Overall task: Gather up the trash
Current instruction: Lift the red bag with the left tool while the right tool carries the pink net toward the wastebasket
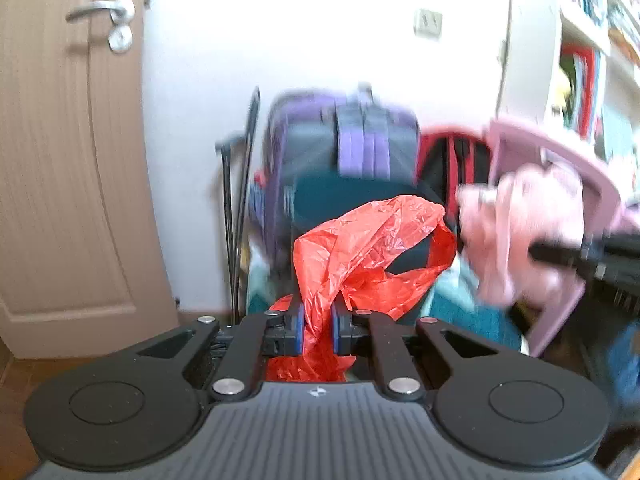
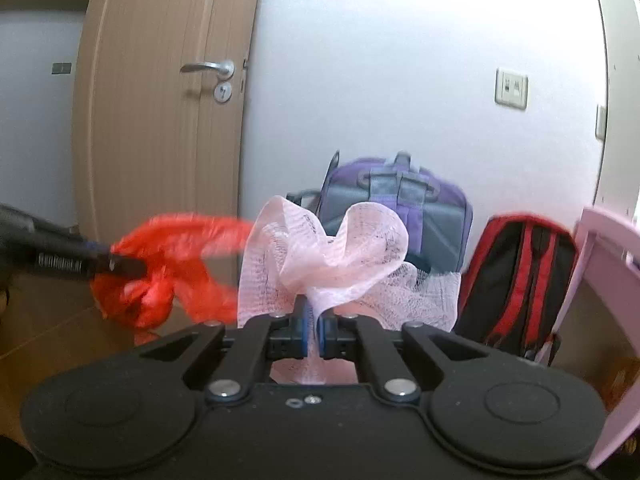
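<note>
Both grippers are up in open air facing a white wall (image 2: 380,80), with a wooden door (image 2: 160,140) to the left and a purple backpack (image 2: 400,208), a red-and-black backpack (image 2: 516,272) and a pink chair edge (image 2: 600,280) crowding low right. The left gripper (image 1: 317,330) is clamped nearly closed on a red plastic bag (image 1: 360,248), which bunches between the blue pads and billows above and ahead of them. The right gripper (image 2: 314,332) is pinched tight on a pale pink mesh net (image 2: 328,256), which fans up above its fingers.
</note>
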### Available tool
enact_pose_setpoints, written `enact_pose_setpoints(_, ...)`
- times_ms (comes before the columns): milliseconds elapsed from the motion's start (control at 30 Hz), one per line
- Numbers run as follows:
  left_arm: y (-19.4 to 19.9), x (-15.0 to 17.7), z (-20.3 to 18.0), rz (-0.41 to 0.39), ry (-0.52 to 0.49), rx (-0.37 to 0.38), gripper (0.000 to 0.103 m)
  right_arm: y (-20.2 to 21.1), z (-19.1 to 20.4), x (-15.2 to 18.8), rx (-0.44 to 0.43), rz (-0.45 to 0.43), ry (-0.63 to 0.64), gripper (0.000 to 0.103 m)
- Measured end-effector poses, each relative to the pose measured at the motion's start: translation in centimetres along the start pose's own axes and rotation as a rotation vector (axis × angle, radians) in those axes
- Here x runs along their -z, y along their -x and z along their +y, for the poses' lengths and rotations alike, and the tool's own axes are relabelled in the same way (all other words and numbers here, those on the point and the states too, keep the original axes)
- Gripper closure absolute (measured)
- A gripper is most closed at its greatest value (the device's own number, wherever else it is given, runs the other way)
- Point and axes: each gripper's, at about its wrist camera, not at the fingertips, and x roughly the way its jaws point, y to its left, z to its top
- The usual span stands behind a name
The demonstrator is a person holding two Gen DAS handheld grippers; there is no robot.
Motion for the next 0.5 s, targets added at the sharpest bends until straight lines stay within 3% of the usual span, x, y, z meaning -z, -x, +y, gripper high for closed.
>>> enact_pose_setpoints(200,-2.0,-6.2,-2.3,-0.079,0.004,-0.045,0.091,-2.9,-1.1,-2.5,0.026,-0.022,0.027,0.099)
enact_pose_setpoints(500,-10.6,-9.6,-4.7,-0.037,-0.040,-0.063,0.090,-9.3,-3.4,-3.7,0.009,0.026,-0.017,0.099)
